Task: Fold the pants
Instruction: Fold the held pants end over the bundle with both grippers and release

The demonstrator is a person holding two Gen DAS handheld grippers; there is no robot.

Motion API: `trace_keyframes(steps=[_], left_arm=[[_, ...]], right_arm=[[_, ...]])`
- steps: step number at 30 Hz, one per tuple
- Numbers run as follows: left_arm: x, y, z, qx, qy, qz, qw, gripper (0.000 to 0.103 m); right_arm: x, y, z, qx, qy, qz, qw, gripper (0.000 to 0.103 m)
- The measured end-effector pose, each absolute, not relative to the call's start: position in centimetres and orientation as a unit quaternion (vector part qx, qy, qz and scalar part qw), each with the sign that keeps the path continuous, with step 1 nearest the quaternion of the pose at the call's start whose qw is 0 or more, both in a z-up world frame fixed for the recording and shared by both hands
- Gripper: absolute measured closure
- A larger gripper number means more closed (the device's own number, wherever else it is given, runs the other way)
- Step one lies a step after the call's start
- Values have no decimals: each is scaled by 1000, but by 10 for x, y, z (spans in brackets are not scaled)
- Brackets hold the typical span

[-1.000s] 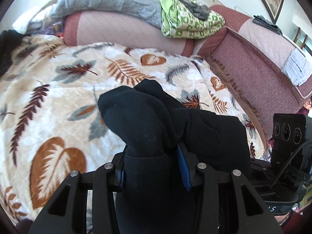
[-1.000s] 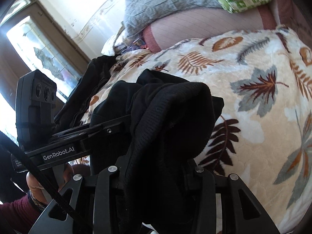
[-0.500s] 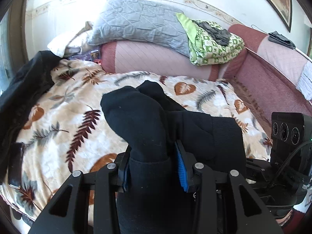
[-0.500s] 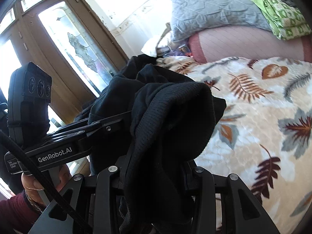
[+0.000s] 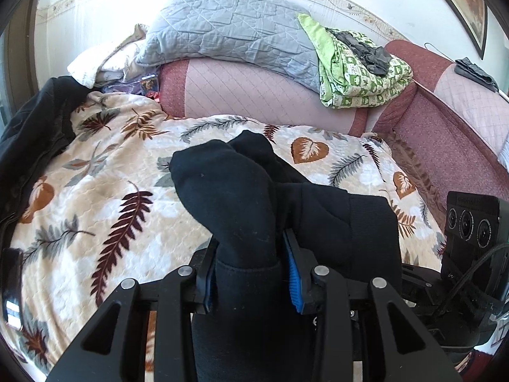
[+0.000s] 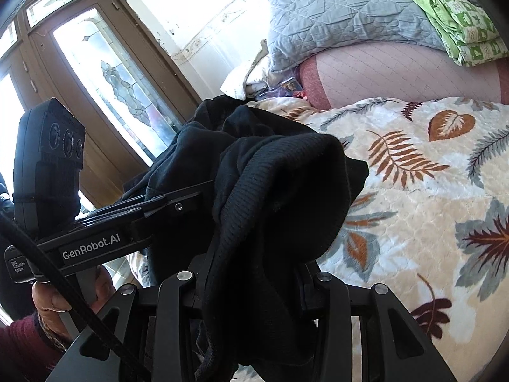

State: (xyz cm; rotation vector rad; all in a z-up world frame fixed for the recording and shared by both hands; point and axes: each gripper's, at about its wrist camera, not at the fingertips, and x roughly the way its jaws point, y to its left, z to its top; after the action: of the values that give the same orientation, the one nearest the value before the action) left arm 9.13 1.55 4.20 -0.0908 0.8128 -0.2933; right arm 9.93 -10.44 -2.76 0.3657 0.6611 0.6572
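Both grippers hold the black pants (image 5: pixel 241 197) up off the bed, above the leaf-print blanket (image 5: pixel 95 191). Left gripper (image 5: pixel 248 273): fingers clamped on a thick bunch of the cloth, blue pads (image 5: pixel 292 280) pressed in on both sides, the bunch bulging up to frame centre. Right gripper (image 6: pixel 251 273): fingers closed on a ribbed black edge of the pants (image 6: pixel 280 191), waistband or cuff, cannot tell which; cloth drapes over the fingers and hides the tips. In the right wrist view the left gripper sits at mid-left, just beside this bunch, so the two grips are close together. Judgement: step in hand is carrying the garment over the bed to lay it flat; no clean fold yet made. To do it well: draw the two grippers apart along the held edge until the cloth between them goes taut, then lower so the hanging part touches the blanket first and drag back to smooth it. Keep both clamps firm; the bunches are thick and could slip unevenly. Aim for the open centre of the blanket, away from the dark garment (image 5: pixel 28 133) at the left edge of the left wrist view and the grey pillow (image 5: pixel 229 35) and green folded blanket (image 5: pixel 356 73) at the top.
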Motion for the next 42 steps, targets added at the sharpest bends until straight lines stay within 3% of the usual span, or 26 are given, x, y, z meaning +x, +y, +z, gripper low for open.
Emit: trace_keyframes(steps=[22, 24, 25, 28, 31, 35, 39, 42], left_arm=[[261, -16, -53, -106, 454, -160, 870, 69], [274, -20, -66, -101, 470, -142, 865, 63], [280, -20, -73, -99, 479, -130, 862, 63], [290, -8, -89, -121, 508, -122, 844, 60], [281, 6, -72, -139, 501, -128, 844, 60], [272, 10, -40, -144, 464, -142, 862, 57], [290, -2, -37, -160, 456, -157, 861, 38], [320, -17, -74, -161, 510, -160, 830, 33]], right_arm=[[239, -153, -86, 205, 337, 237, 888, 62], [248, -161, -96, 214, 349, 225, 884, 59], [254, -166, -103, 219, 361, 209, 882, 49], [266, -195, -128, 249, 399, 128, 873, 40], [262, -217, -129, 302, 387, 135, 861, 37], [238, -238, -98, 313, 304, 116, 892, 37], [226, -238, -79, 355, 240, 210, 879, 36], [238, -227, -95, 385, 266, 270, 841, 34]])
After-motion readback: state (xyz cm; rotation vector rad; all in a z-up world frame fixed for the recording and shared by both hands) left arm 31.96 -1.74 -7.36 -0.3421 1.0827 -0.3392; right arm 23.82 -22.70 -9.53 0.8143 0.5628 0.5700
